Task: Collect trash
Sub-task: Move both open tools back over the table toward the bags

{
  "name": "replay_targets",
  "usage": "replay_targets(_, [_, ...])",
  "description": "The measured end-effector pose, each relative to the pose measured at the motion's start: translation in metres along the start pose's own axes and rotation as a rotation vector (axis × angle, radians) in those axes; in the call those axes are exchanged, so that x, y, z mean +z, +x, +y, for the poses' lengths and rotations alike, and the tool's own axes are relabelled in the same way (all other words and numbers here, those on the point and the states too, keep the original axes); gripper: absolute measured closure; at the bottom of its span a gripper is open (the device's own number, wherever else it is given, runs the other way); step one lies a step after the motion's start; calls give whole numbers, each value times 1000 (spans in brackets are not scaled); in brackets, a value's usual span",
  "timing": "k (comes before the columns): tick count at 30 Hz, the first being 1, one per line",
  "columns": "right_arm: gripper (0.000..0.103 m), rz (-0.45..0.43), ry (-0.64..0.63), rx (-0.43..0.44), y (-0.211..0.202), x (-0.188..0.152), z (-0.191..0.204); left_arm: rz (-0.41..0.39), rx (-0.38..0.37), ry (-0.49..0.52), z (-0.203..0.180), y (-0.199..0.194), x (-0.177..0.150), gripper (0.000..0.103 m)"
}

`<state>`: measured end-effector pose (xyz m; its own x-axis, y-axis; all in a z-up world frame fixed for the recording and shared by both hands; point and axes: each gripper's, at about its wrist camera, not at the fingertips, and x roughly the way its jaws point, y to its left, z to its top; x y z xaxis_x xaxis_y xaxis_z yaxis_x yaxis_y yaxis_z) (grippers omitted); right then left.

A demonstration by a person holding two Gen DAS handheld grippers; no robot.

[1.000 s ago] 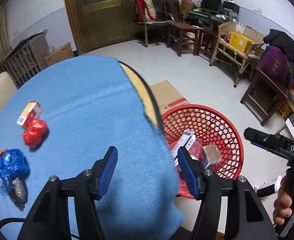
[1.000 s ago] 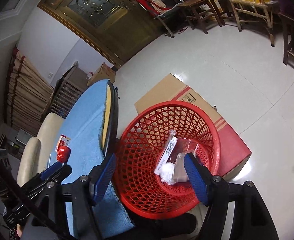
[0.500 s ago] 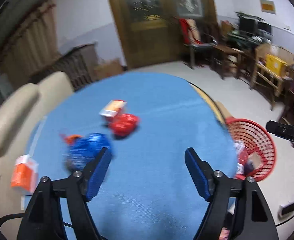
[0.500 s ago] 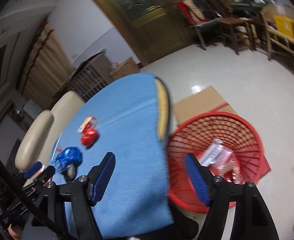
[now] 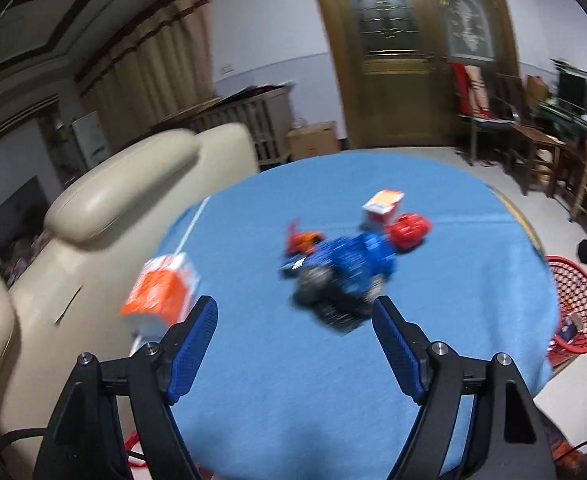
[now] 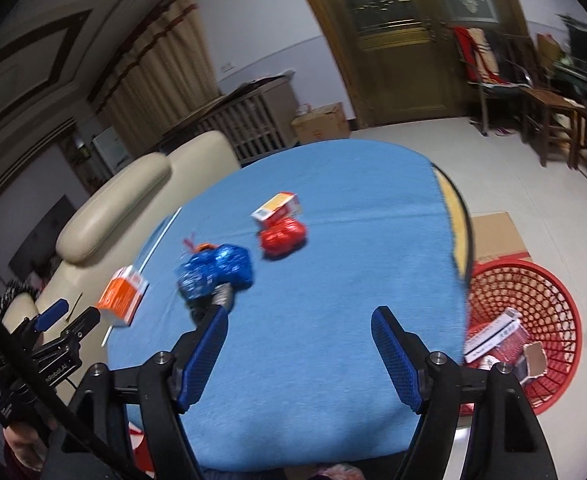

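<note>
You held both grippers over the blue-covered table, empty. The left gripper had jaws spreading with nothing between them; the right gripper was likewise widening on bare cloth. The trash lay ahead: a blue foil wrapper, a red wrapper, a small red-and-white box and an orange carton near the sofa-side edge. The red basket stood on the floor at the table's right, already holding packets.

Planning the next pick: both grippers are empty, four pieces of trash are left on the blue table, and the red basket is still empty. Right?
Not quite: the red basket already holds several packets, as the right wrist view shows. The rest stands.
</note>
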<state>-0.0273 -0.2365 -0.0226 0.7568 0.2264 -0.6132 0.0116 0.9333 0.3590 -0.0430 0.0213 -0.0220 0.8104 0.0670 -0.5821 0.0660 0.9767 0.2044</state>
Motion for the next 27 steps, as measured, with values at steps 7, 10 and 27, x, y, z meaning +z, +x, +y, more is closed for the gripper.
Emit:
replay_targets(7, [26, 47, -20, 31, 17, -5, 28, 76, 65, -101, 59, 6, -32, 23])
replay_targets(10, [26, 77, -28, 39, 28, -6, 36, 102, 72, -127, 71, 10, -43, 23])
replay_targets(27, [26, 204, -23, 103, 119, 28, 78, 252, 49, -168, 88, 68, -67, 23])
